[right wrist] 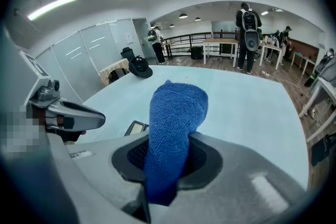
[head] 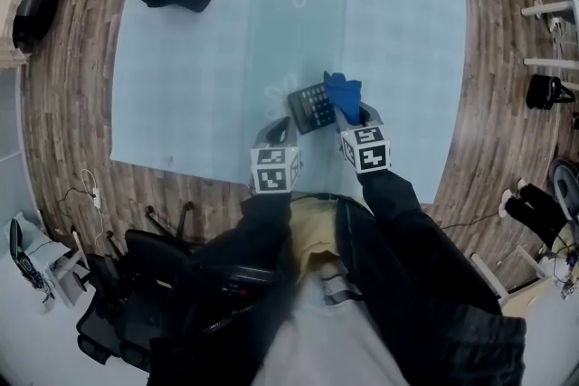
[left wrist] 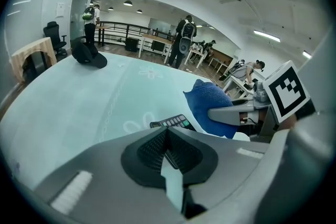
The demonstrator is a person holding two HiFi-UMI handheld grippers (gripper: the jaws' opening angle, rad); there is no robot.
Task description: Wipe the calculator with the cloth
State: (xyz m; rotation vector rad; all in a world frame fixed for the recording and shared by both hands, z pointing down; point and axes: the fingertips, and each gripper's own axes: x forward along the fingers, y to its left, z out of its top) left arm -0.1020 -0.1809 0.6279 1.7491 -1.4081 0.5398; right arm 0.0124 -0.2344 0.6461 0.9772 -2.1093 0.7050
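Two grippers inspected: my left gripper (head: 284, 124) (left wrist: 167, 131) has its jaws closed on the calculator (head: 312, 107) (left wrist: 170, 123) at its 7 o'clock corner on the pale mat (head: 208, 59), while my right gripper (head: 357, 115) (right wrist: 168, 145) clamps the blue cloth (head: 342, 91) (right wrist: 176, 113), which overlaps the calculator's 2 o'clock edge.

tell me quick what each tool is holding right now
Left tool: closed on the edge of the calculator.
Right tool: closed on the blue cloth.
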